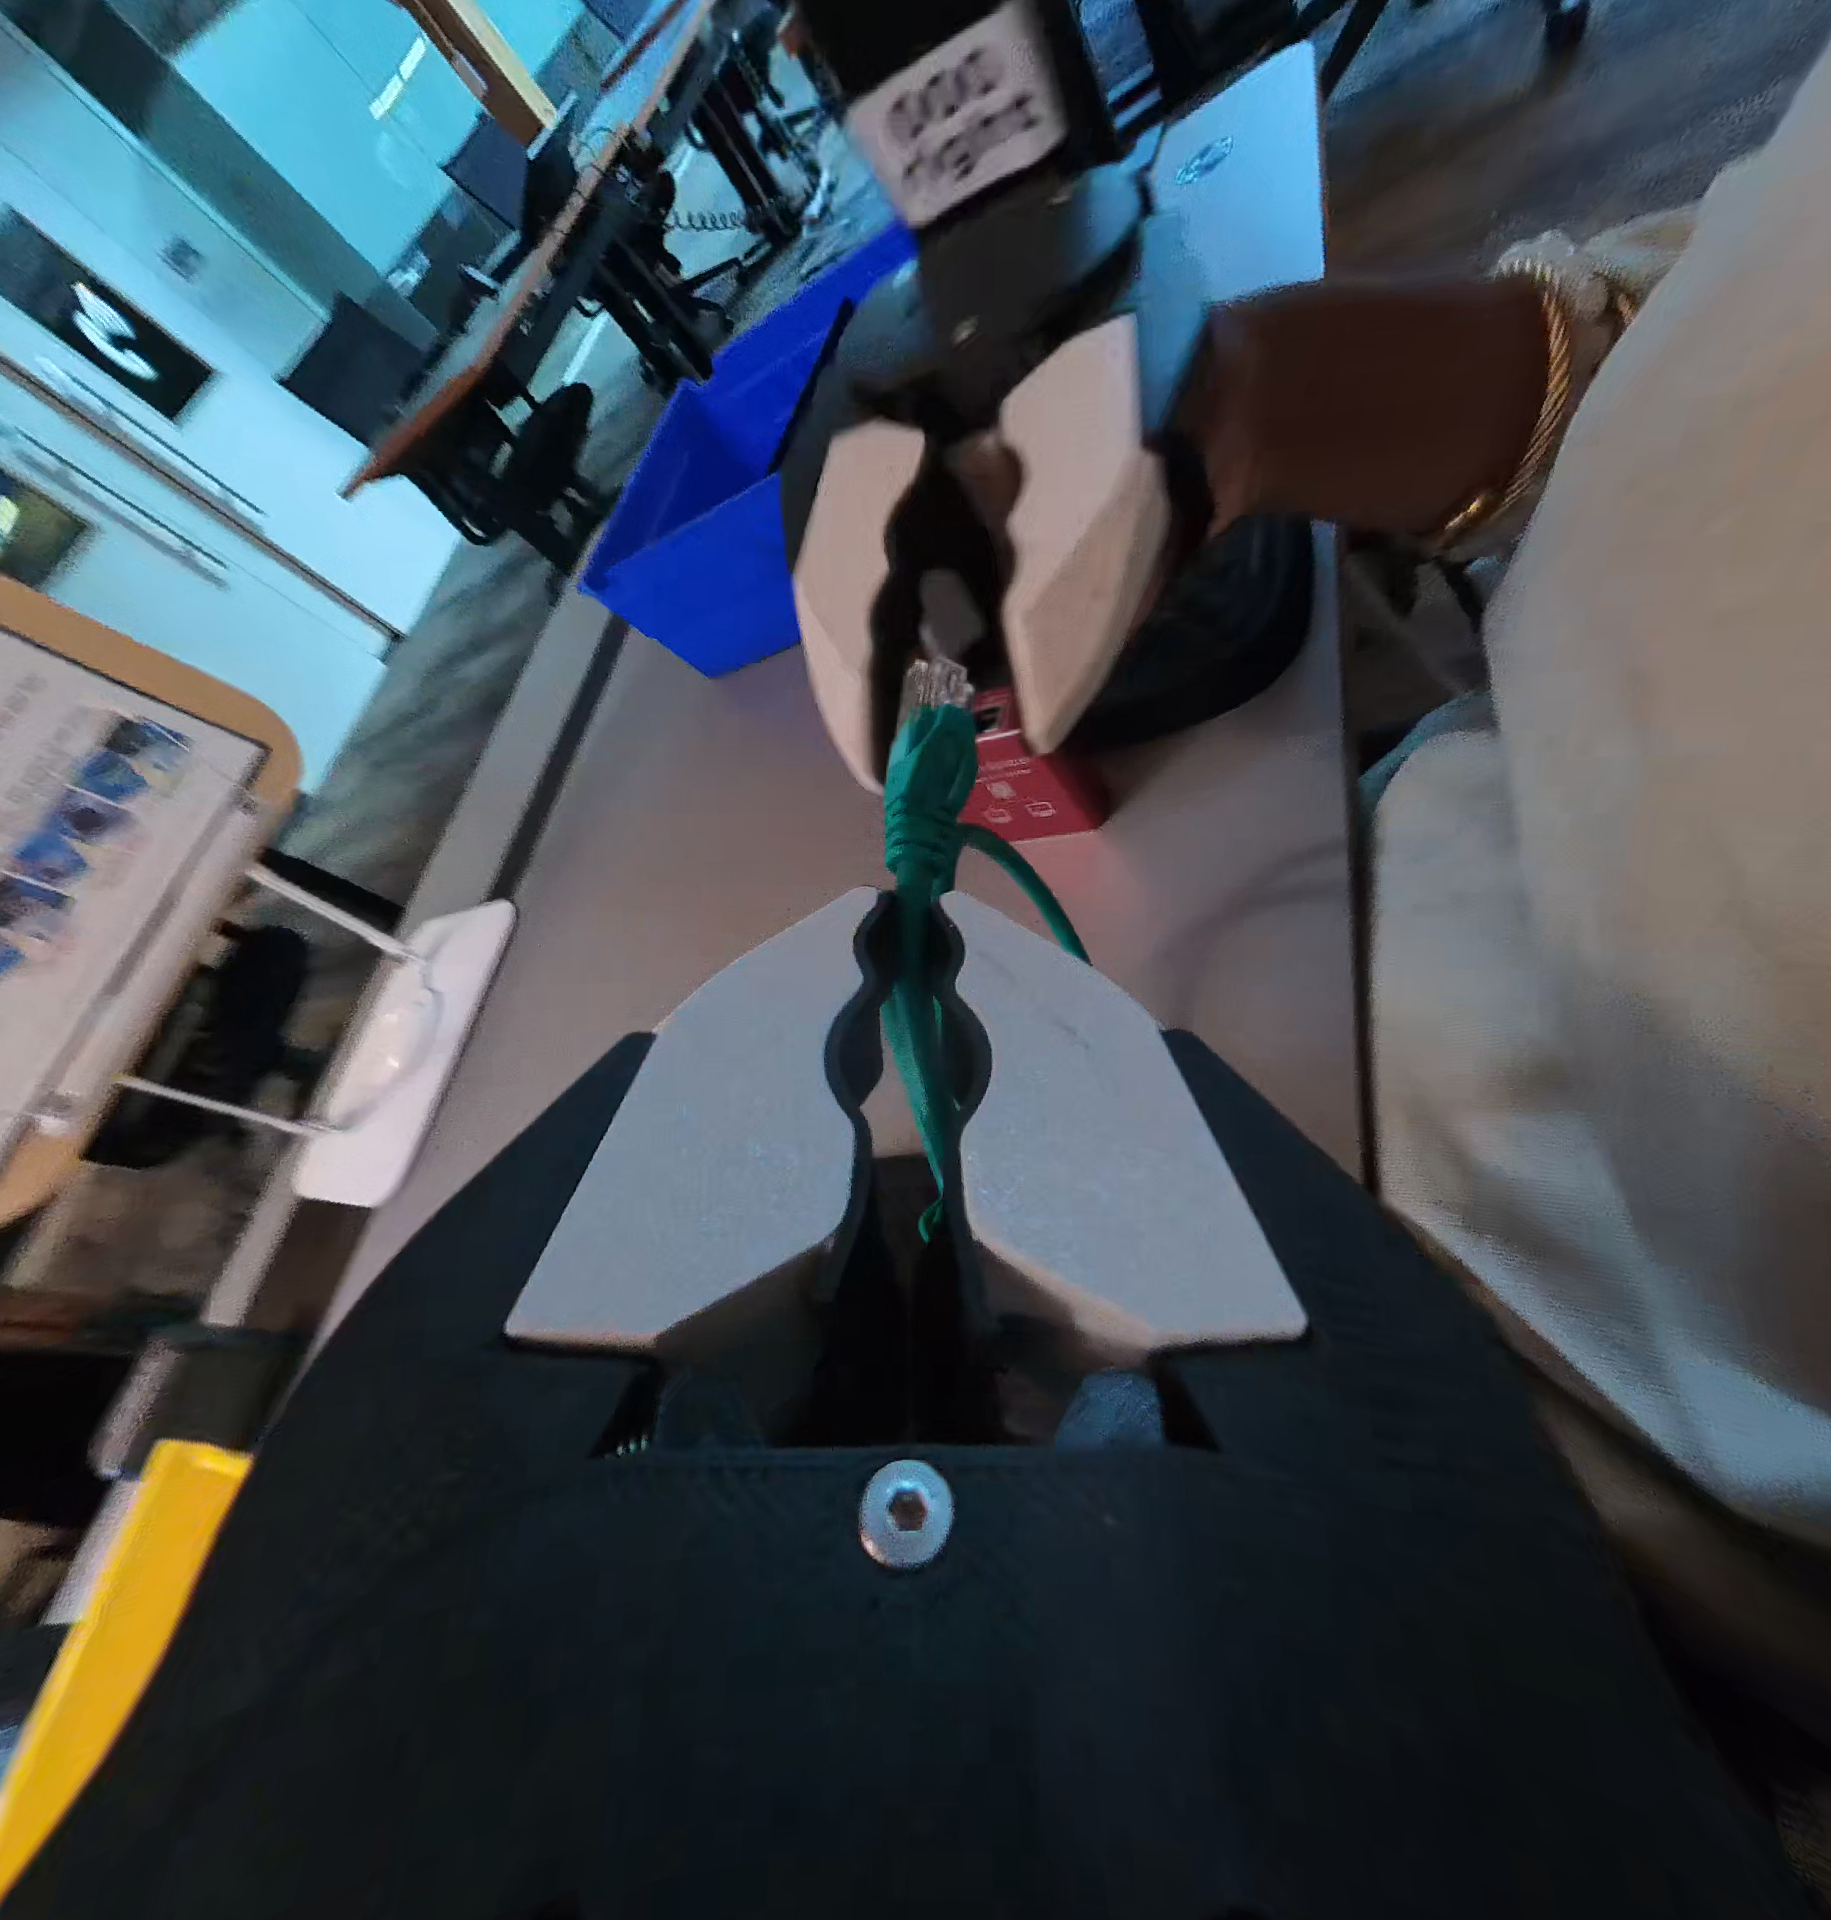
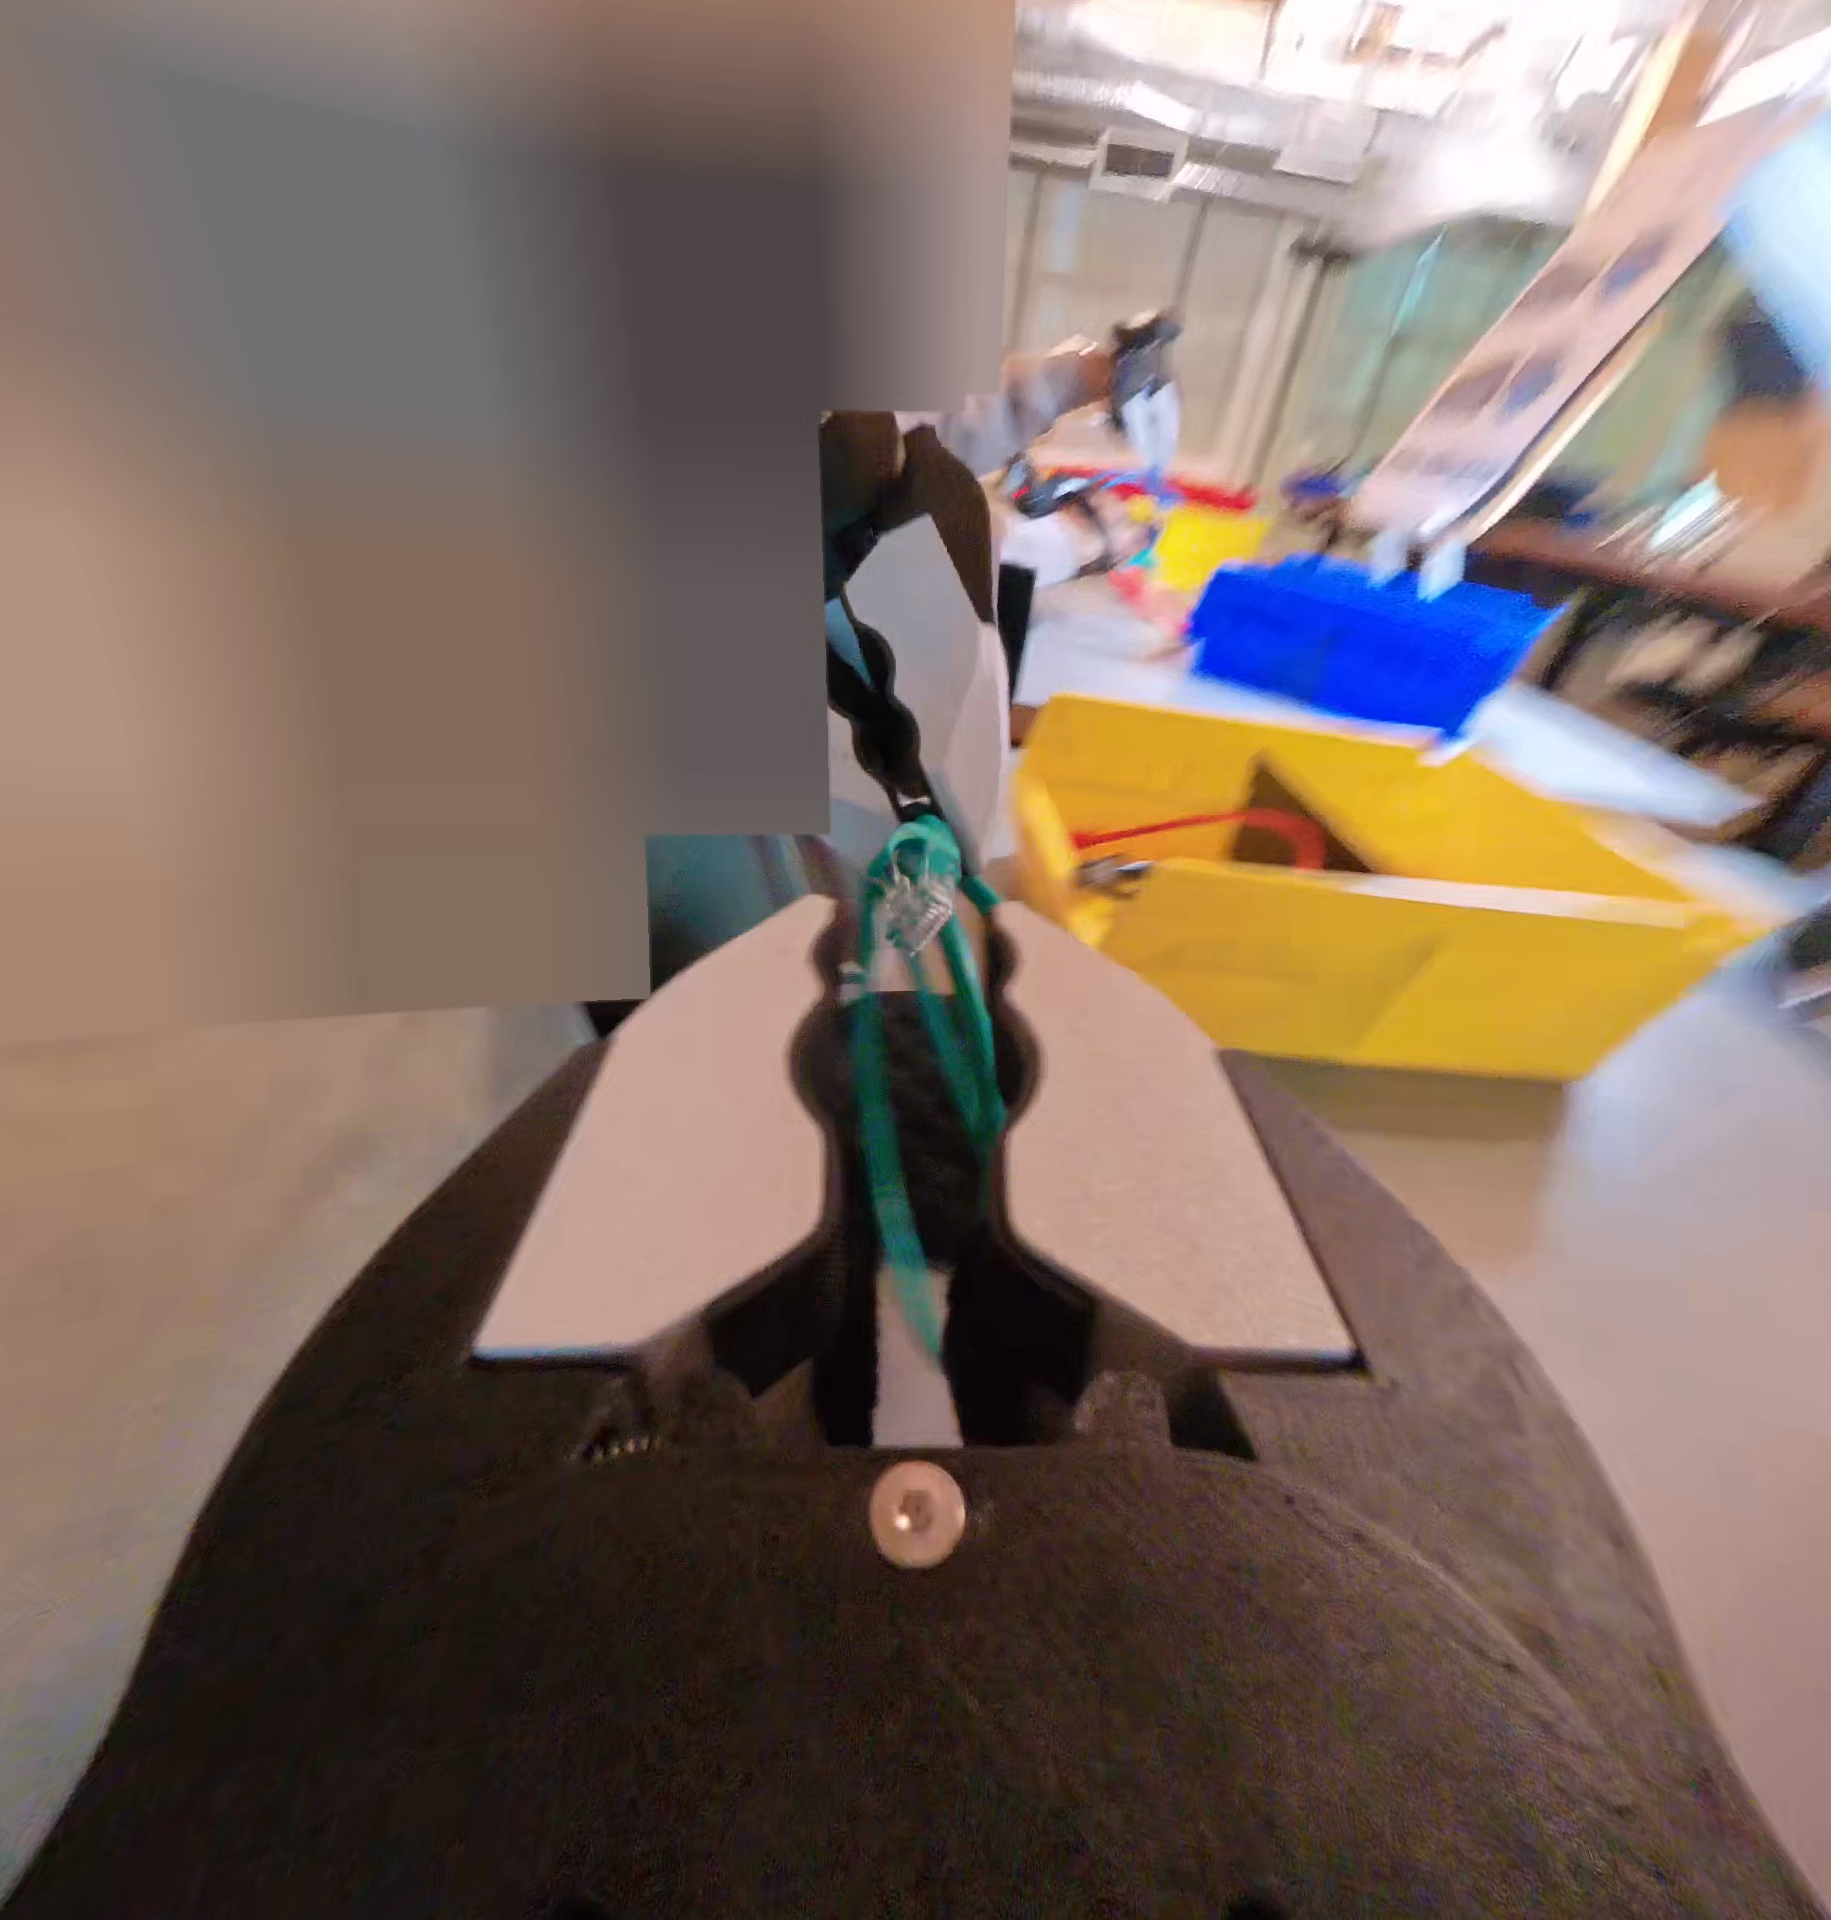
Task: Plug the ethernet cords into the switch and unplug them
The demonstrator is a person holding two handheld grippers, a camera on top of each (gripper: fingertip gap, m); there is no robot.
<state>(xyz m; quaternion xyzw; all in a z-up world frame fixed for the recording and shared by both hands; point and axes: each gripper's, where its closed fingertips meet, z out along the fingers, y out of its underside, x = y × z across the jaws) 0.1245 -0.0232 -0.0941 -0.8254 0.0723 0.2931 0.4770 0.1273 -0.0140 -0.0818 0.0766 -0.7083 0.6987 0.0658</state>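
Left wrist view: left gripper is clenched on the green ethernet cord, which runs up between its pale fingers. A knotted bundle of cord sits just past the fingertips, and the clear plug points away from the camera. A loose strand curves off to the right over the table. Directly ahead, facing this gripper, is the right gripper, its fingers parted around the plug tip; whether they pinch anything cannot be told here. The red switch lies on the table just behind the plug, partly hidden by the right gripper's finger. A blue bin stands far left of the switch; a yellow bin corner shows near left. A person's pale sleeve fills the right side.

Right wrist view: right gripper has its fingers set apart with a gap between them. Cord loops hang in that gap, and the plug sits at the fingertips without clear contact. The left gripper is just beyond, partly masked. A yellow bin stands to the right on the table, with a blue bin farther off.
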